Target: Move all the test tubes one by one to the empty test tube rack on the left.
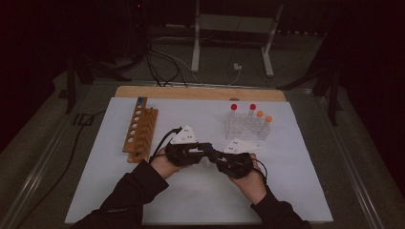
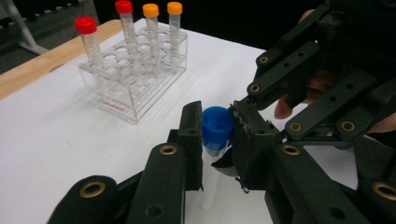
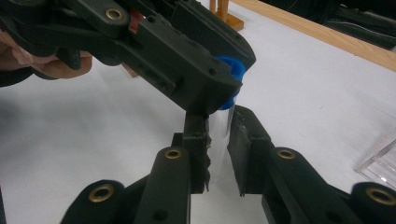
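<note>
— Both claws, what do we see?
— We see our left claw [image 2: 217, 140] clenched on the blue cap [image 2: 216, 126]; our right claw [image 3: 218, 140] grasps the clear tube [image 3: 218, 135] above the table [image 1: 200, 200].

Small red lettering on the front wall of the clear tube rack [image 2: 122, 105], up and left of my left gripper [image 2: 217, 140], too blurred for me to read, I find no other legible text, number or sign.
</note>
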`<state>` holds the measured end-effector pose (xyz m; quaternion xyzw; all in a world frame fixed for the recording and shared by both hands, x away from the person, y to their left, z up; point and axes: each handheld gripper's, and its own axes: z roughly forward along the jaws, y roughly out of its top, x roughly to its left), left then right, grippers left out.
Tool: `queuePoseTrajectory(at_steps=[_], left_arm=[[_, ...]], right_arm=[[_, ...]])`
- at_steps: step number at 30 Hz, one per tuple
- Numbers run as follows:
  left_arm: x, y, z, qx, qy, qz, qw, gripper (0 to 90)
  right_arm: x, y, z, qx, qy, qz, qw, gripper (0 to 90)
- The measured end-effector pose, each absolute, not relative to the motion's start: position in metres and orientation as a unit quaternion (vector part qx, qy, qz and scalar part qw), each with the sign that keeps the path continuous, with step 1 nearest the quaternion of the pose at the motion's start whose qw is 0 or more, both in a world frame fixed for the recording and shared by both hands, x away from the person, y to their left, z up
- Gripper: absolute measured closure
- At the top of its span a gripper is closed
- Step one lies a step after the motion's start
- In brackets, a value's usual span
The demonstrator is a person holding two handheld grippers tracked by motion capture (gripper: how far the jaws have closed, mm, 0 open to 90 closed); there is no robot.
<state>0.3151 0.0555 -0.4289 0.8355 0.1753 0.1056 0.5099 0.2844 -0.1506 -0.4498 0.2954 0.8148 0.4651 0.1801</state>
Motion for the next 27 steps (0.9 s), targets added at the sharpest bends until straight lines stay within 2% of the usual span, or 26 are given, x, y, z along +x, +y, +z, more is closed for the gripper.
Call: queuePoseTrajectory(at_steps=[6, 9, 16, 27], left_arm=[[0.313, 0.055, -0.426, 0.837, 0.175, 0.122, 0.503, 77.4], [0.315, 0.059, -0.424, 0.836, 0.182, 0.123, 0.503, 77.5], [0.320, 0.073, -0.420, 0.829, 0.200, 0.134, 0.504, 77.5], [0.329, 0.104, -0.413, 0.820, 0.227, 0.164, 0.499, 77.6]], right_arm=[[0.285, -0.151, -0.450, 0.295, 0.813, 0.470, 0.178, 75.4], [0.285, -0.152, -0.448, 0.293, 0.810, 0.475, 0.179, 68.6], [0.284, -0.157, -0.444, 0.296, 0.797, 0.491, 0.188, 49.7], [0.284, -0.159, -0.440, 0.314, 0.777, 0.509, 0.197, 15.4]])
